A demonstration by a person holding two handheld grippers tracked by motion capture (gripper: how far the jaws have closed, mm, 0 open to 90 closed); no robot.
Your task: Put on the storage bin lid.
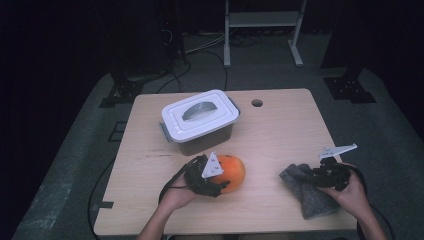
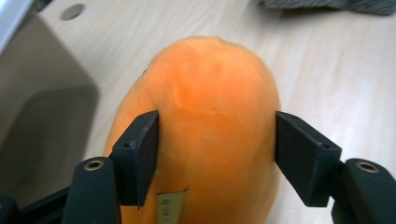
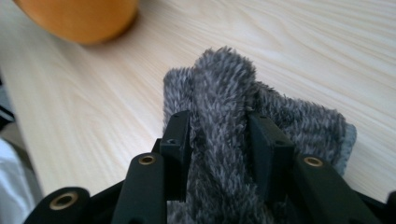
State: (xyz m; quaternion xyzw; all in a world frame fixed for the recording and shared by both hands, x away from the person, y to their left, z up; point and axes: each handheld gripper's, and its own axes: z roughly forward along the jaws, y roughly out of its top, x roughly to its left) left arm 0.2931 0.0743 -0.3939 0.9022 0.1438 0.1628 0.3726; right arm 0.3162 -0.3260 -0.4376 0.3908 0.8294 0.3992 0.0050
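An orange fruit (image 1: 233, 169) lies on the wooden table (image 1: 285, 130) in front of the box. My left gripper (image 1: 216, 181) comes at it from the left; in the left gripper view the jaws (image 2: 217, 149) straddle the fruit (image 2: 210, 84), pads close beside its sides without squeezing, a sticker low on its skin. At the right, a grey fuzzy cloth (image 1: 311, 197) lies crumpled. My right gripper (image 1: 314, 176) is over its near end. In the right gripper view a raised fold of the cloth (image 3: 224, 79) stands between the parted jaws (image 3: 219, 140), and the fruit (image 3: 79, 18) shows at top left.
A grey storage box with a white handled lid (image 1: 200, 117) stands shut behind the fruit. A round cable hole (image 1: 257, 103) sits near the table's far edge. Bare wood lies between fruit and cloth. Stand feet and cables are on the floor beyond.
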